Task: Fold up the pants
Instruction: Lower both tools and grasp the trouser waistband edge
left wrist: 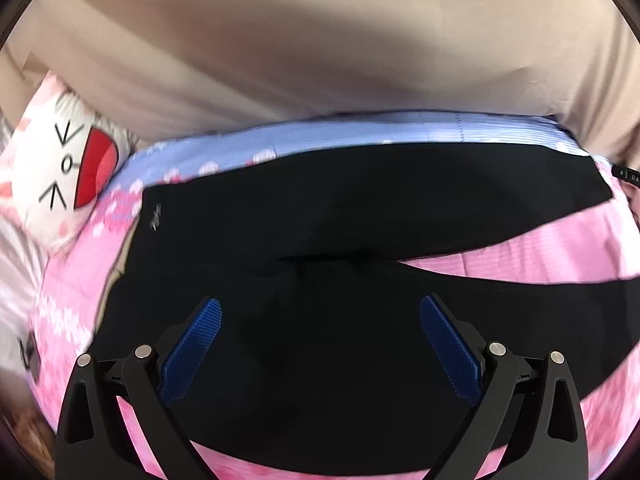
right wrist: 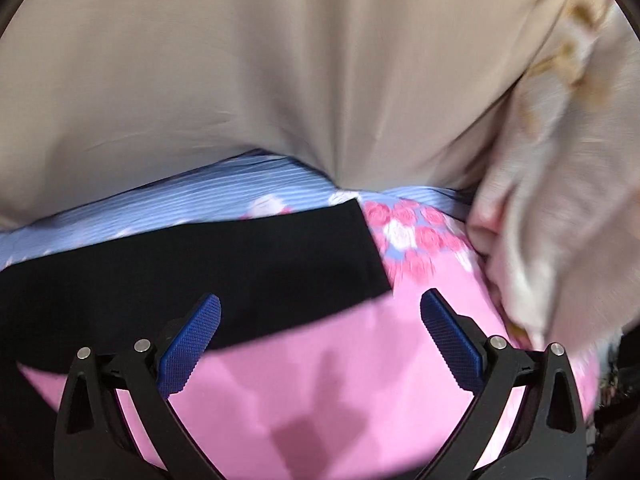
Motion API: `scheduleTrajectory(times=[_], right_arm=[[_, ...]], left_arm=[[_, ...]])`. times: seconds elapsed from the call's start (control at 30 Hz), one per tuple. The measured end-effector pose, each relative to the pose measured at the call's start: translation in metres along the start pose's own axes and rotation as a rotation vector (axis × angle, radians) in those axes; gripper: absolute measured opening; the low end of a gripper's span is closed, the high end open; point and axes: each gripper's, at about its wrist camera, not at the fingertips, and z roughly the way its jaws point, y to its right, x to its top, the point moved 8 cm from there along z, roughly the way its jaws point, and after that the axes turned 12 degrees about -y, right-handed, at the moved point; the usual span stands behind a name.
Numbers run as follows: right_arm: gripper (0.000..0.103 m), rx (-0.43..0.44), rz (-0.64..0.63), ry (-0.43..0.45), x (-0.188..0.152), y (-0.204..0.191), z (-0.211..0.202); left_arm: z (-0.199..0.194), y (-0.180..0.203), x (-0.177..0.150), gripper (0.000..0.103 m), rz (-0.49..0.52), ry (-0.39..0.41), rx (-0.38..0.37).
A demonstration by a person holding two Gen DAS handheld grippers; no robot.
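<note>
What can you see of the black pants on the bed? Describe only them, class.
The black pants lie spread flat on the pink floral bedcover, plain dark fabric with a small pale mark near one corner. Two legs part in a narrow V. One leg's straight hem shows in the right wrist view. Neither open gripper grips them.

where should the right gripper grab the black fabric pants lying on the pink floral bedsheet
Grip the black fabric pants at the squared leg-end corner nearest the open right gripper. That hem lies flat on the pink floral bedsheet with a free edge, so coming in low from the bedsheet side, one finger under it, looks best.
</note>
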Motion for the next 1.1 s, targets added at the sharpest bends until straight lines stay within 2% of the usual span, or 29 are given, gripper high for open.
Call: scheduleTrajectory(times=[0.1,0.23,0.3,0.33,0.5,0.53,0.57,0.6,0.67,0.73,0.87,0.93,1.0,1.1], right_arm=[[0.098,0.021,-0.016,-0.039,0.026,0.019,0.042],[0.098,0.067,-0.02,-0.086,0.042,0.031,0.084],[0.097,0.099,-0.024,-0.107,0.045,0.032,0.098],[0.088,0.108,-0.029,-0.116,0.045,0.032,0.104],[0.087,0.111,-0.055,-0.092,0.046,0.03,0.11],[0.083,0.119,-0.059,-0.082,0.047,0.029,0.109],[0.075,0.123,-0.062,-0.072,0.047,0.028,0.108],[0.073,0.128,-0.064,-0.067,0.051,0.029,0.109],[0.057,0.144,-0.071,-0.064,0.052,0.025,0.11],[0.046,0.167,-0.076,-0.063,0.053,0.019,0.109],[0.038,0.159,-0.074,-0.058,0.055,0.015,0.107],[0.031,0.149,-0.064,-0.043,0.057,0.011,0.106],[0.031,0.131,-0.047,-0.039,0.057,0.01,0.106],[0.031,0.077,-0.041,-0.035,0.056,0.006,0.109]], left_arm=[[0.012,0.014,0.003,0.098,-0.029,-0.015,0.029],[0.022,0.032,0.007,0.098,-0.043,-0.021,0.054],[0.026,0.038,0.008,0.098,-0.05,-0.028,0.064],[0.028,0.04,0.009,0.098,-0.052,-0.031,0.064],[0.034,0.043,0.01,0.098,-0.073,-0.043,0.052],[0.036,0.042,0.01,0.098,-0.08,-0.049,0.043],[0.038,0.039,0.009,0.098,-0.093,-0.053,0.042],[0.04,0.036,0.01,0.098,-0.102,-0.057,0.038],[0.042,0.03,0.009,0.098,-0.117,-0.064,0.034],[0.043,0.023,0.01,0.097,-0.122,-0.062,0.036],[0.043,0.009,0.009,0.097,-0.125,-0.054,0.038],[0.047,0.001,0.008,0.097,-0.126,-0.07,0.031],[0.052,-0.006,0.007,0.097,-0.122,-0.091,-0.029],[0.053,-0.026,0.009,0.097,-0.152,-0.077,-0.008]])
